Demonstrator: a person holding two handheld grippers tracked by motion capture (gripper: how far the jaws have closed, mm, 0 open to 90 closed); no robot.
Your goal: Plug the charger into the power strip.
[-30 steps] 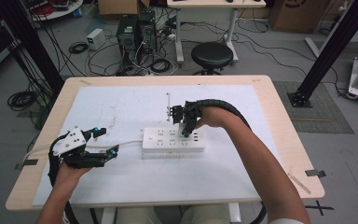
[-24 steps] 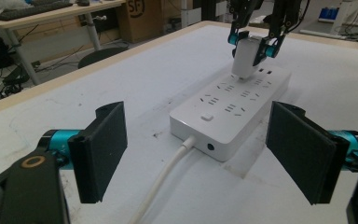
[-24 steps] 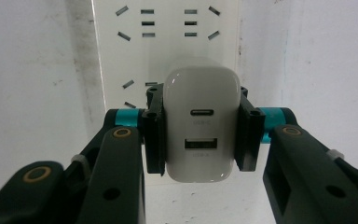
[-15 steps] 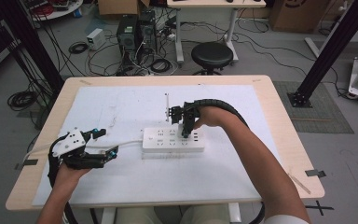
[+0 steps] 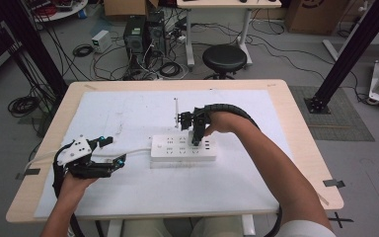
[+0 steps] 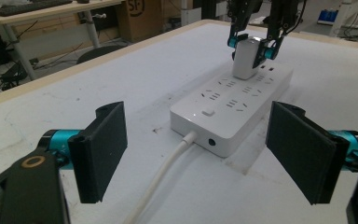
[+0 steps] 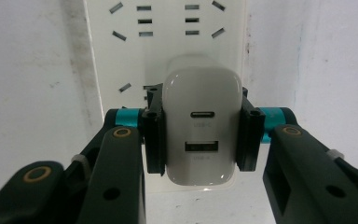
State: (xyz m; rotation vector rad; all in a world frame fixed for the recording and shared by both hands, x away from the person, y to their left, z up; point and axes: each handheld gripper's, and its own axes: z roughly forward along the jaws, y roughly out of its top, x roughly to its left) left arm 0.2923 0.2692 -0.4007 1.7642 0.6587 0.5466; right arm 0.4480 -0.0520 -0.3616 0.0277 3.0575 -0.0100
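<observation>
white power strip (image 6: 233, 105), white charger (image 7: 202, 135), black jaws

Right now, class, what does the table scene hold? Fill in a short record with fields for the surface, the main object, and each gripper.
surface: white sheet on a wooden table
main object: white power strip, cable leading off its end toward the left gripper
charger: white, two ports on top, upright on the strip's far end
right gripper: shut on the charger, jaws on its two sides
left gripper: open, holding nothing, aimed at the strip's cable end
</observation>
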